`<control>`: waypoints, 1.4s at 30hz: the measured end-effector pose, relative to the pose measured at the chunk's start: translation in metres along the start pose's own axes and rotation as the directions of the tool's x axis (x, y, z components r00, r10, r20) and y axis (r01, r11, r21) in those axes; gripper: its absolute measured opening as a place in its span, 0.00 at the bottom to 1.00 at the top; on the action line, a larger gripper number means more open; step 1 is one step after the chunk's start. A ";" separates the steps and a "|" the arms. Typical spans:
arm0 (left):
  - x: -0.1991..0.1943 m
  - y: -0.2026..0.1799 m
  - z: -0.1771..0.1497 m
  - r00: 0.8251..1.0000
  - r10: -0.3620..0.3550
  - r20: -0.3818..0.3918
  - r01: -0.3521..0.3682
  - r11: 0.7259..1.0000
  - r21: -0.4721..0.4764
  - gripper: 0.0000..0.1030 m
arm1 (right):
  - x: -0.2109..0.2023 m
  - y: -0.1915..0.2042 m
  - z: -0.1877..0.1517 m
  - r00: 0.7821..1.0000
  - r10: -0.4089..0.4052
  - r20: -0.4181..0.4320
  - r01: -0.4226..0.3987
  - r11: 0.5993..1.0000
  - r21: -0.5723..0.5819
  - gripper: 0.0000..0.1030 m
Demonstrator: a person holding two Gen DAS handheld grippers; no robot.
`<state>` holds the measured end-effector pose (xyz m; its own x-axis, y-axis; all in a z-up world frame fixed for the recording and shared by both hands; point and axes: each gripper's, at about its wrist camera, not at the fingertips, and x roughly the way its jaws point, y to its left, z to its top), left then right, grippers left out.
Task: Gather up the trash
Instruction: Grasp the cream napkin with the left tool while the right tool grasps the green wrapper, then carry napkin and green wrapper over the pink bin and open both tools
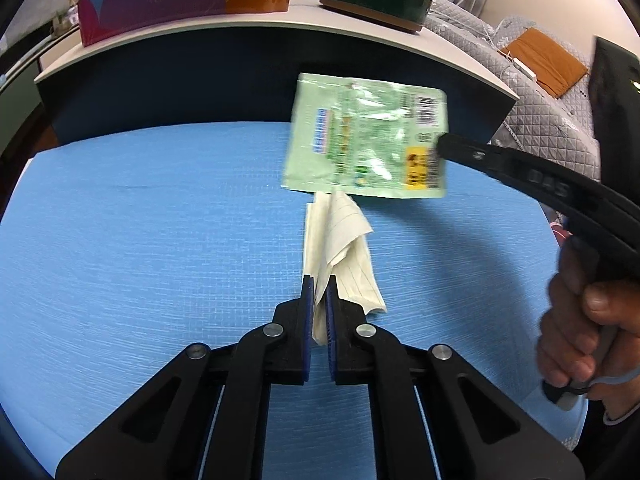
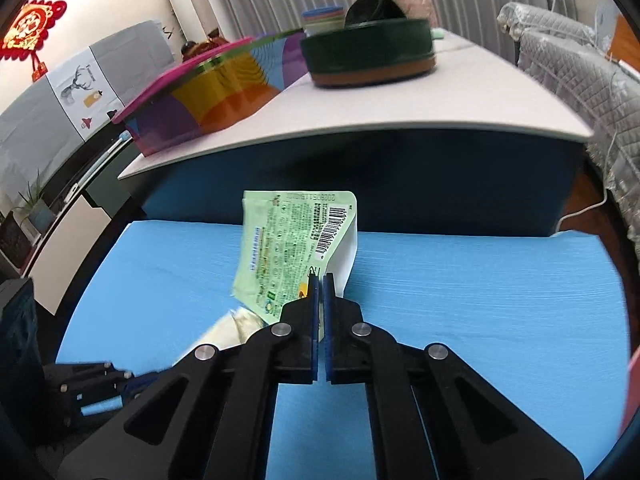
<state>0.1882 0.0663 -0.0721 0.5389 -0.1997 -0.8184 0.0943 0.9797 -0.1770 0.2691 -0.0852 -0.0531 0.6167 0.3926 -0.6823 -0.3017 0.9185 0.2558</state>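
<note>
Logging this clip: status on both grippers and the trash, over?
Left gripper shut on paper, right gripper shut on wrapper. Wrapper is off the blue mat. Nothing in the way.

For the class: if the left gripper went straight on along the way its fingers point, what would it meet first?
The left gripper is shut on the lined paper, which already lies ahead of its fingertips. Beyond that, it would probably meet the blue mat, since it points downward; the green wrapper hangs further along, though depth is unclear.
</note>
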 end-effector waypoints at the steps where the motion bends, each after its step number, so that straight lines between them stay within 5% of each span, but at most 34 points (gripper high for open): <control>1: 0.000 0.000 0.000 1.000 0.001 0.002 -0.001 1.000 0.002 0.06 | -0.008 -0.003 -0.001 1.000 -0.009 0.005 0.009 1.000 -0.003 0.02; 32: -0.059 -0.042 -0.011 0.985 -0.029 0.169 0.016 0.997 0.079 0.02 | -0.195 -0.060 -0.053 0.979 -0.141 0.146 0.150 0.987 -0.050 0.00; 42: -0.075 -0.071 -0.020 0.980 -0.069 0.185 0.045 0.991 0.128 0.02 | -0.243 -0.102 -0.080 0.963 -0.135 0.235 0.122 0.990 0.068 0.00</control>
<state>0.1244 0.0113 -0.0090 0.6766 -0.2597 -0.6890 0.2247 0.9639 -0.1427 0.0922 -0.2777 0.0321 0.8049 0.2656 -0.5307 -0.1743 0.9606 0.2164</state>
